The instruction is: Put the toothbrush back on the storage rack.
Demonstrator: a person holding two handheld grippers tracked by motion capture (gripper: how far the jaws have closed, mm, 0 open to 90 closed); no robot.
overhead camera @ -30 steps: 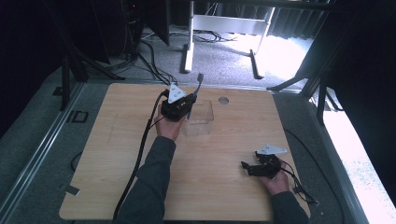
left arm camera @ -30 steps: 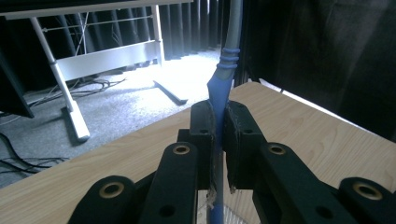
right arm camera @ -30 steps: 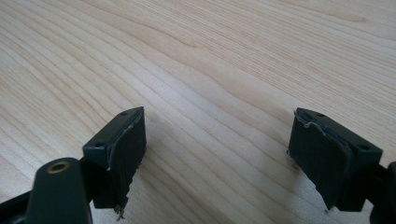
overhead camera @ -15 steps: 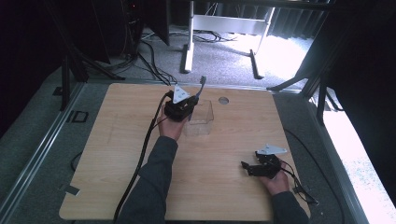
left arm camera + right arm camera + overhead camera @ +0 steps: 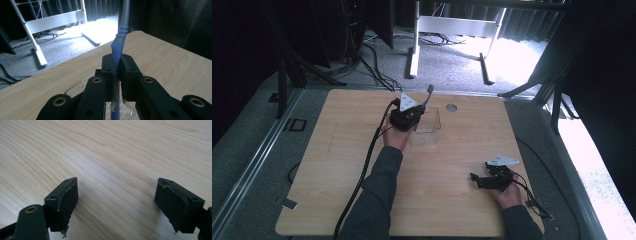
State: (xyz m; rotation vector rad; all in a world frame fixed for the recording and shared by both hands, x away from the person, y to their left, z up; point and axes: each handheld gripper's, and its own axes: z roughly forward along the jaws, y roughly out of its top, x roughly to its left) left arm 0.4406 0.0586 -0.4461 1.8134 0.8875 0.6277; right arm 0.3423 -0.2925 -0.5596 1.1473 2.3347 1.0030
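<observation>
The tool [image 5: 120,42] I hold is slim, with a blue handle that narrows through ribbed rings into a grey shaft; in the high view its dark head [image 5: 430,90] sticks up past my grip. My left gripper [image 5: 117,66] is clenched on the blue handle, both pads pressed flat against it, the shaft rising between them and tilting away from me. It sits over the near-left edge of a clear box [image 5: 429,125] on the far middle of the table [image 5: 337,165], close to a round grommet [image 5: 451,107]. My left forearm stretches forward up the table, wrist raised, cable trailing back along the sleeve. My right gripper [image 5: 116,202] rests low near the table's near right corner, its jaws spread wide over bare wood, grasping nothing; that hand lies behind it, pointing left.
</observation>
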